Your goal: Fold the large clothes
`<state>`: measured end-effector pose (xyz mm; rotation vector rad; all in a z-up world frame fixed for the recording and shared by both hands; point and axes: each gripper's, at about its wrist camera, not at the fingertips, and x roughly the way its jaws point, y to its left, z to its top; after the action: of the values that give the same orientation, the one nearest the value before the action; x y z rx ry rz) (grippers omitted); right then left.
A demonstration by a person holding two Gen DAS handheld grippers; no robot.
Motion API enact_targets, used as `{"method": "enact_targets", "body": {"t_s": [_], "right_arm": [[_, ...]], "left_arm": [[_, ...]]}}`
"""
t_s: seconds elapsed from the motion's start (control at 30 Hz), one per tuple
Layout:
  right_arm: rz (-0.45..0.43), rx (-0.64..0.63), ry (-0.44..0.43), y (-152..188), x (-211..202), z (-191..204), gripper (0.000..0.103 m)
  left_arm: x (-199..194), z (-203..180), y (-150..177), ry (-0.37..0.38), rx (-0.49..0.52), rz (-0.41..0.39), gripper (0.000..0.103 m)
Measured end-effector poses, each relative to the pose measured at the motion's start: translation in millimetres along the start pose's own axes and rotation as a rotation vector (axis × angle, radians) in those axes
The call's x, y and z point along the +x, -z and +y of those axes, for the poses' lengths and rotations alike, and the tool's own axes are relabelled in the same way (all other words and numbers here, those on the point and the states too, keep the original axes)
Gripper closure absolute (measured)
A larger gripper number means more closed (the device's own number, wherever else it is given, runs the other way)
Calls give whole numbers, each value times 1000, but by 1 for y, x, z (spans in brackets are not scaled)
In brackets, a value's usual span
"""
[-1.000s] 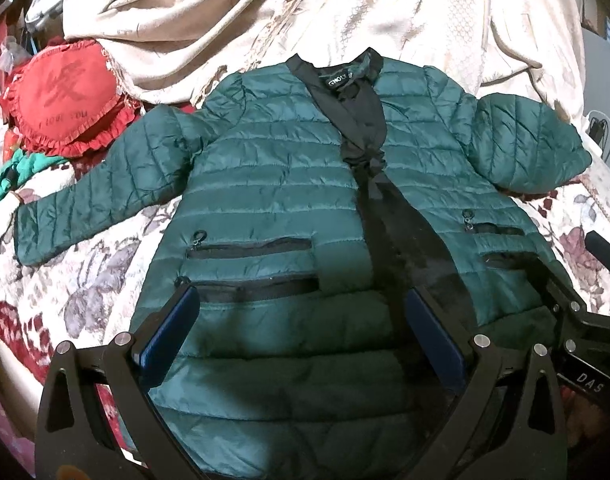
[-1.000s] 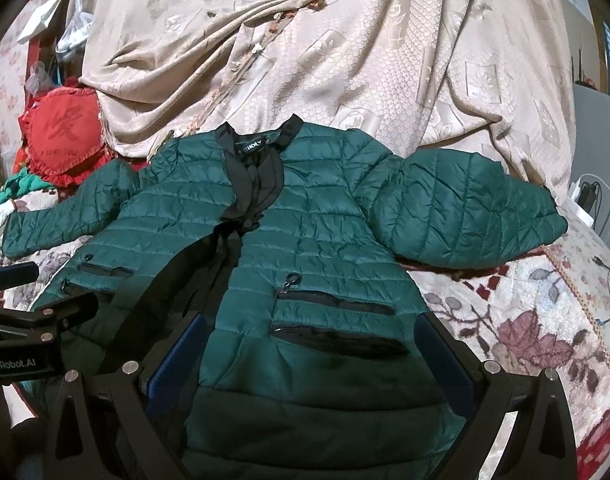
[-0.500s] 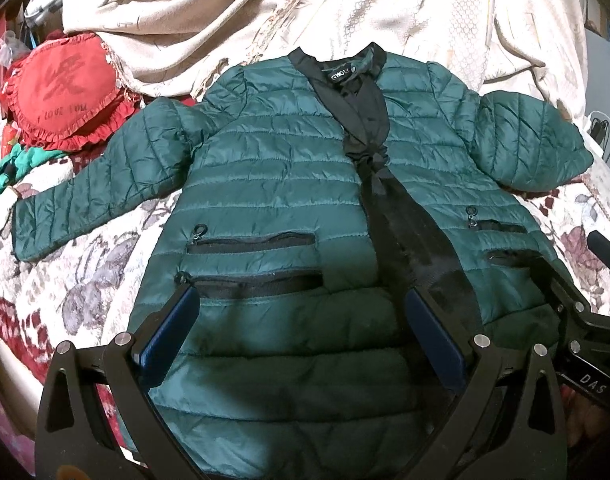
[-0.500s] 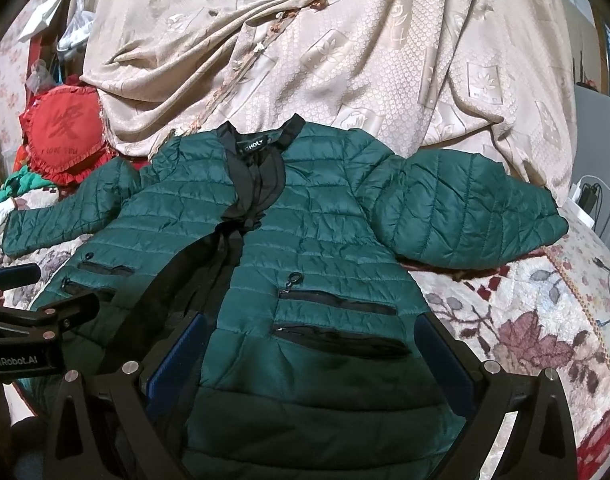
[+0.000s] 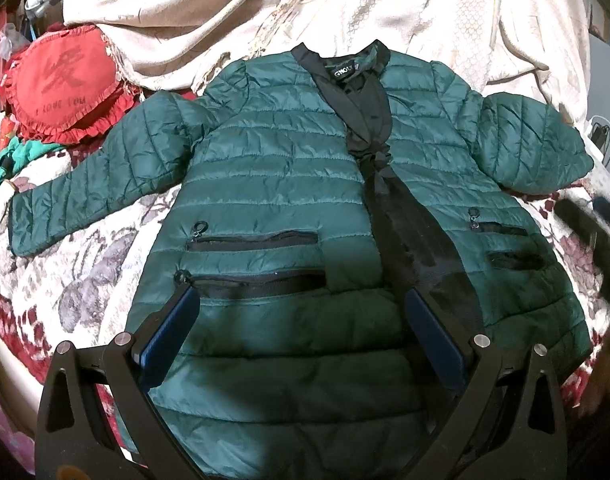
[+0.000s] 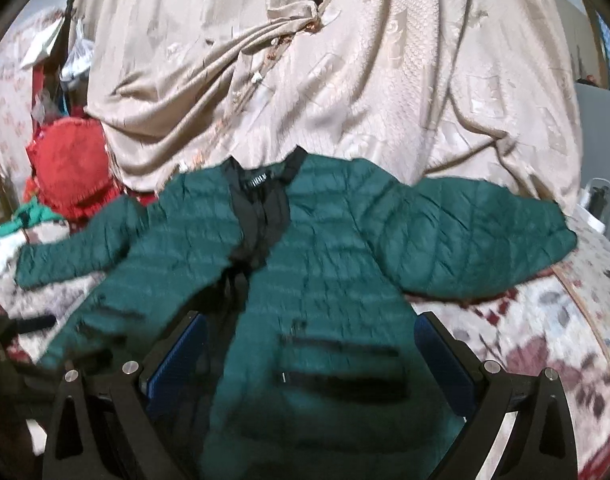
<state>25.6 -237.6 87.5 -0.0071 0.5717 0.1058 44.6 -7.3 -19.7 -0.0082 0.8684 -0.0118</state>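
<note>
A dark green quilted jacket (image 5: 281, 184) with black trim lies face up and spread flat on a floral bedspread (image 5: 85, 264). Its left sleeve (image 5: 89, 184) stretches out to the left; its right sleeve (image 5: 533, 148) is bunched short. My left gripper (image 5: 301, 308) is open and empty above the jacket's lower front, near the pocket zips. The jacket also shows in the blurred right wrist view (image 6: 325, 264). My right gripper (image 6: 309, 344) is open and empty above the jacket's lower right front. The right gripper appears blurred at the right edge of the left wrist view (image 5: 597, 248).
A beige patterned blanket (image 5: 345, 12) is heaped behind the jacket's collar. A red heart-shaped cushion (image 5: 61, 84) lies at the back left, with a teal cloth (image 5: 9, 156) beside it. Cables and a charger (image 5: 601, 132) sit at the right edge.
The right gripper has lifted and tilted up, so its view is blurred and shows more blanket. The left gripper has shifted slightly. The jacket has not moved.
</note>
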Motion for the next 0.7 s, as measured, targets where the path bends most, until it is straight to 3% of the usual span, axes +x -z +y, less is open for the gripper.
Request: {"method": "enact_targets", "body": {"t_s": [0.13,0.2,0.27,0.3,0.37,0.53,0.7], "right_arm": [[7,-12,4,-8,30,-7,1],[40,67,20,11,43,-18,1],[144,127,43,12,54,-25,1],[111,148,11,10,51,-28,1],[66,122,49,8,48,-27,1],[143,71,55,14,68,-20,1],[267,63,7,26,96,-8,1]], "left_arm": [[1,1,-1,4,-7,7,0],[3,3,-2,26,-11,25,0],[8,6,-9,78,-11,46,0],[12,8,-17,100,-5,45,0],[19,10,-35,48,14,0,0],[60,30,-70,10,-14,1,0],[122,43,-65,-44,-33,134,0]]}}
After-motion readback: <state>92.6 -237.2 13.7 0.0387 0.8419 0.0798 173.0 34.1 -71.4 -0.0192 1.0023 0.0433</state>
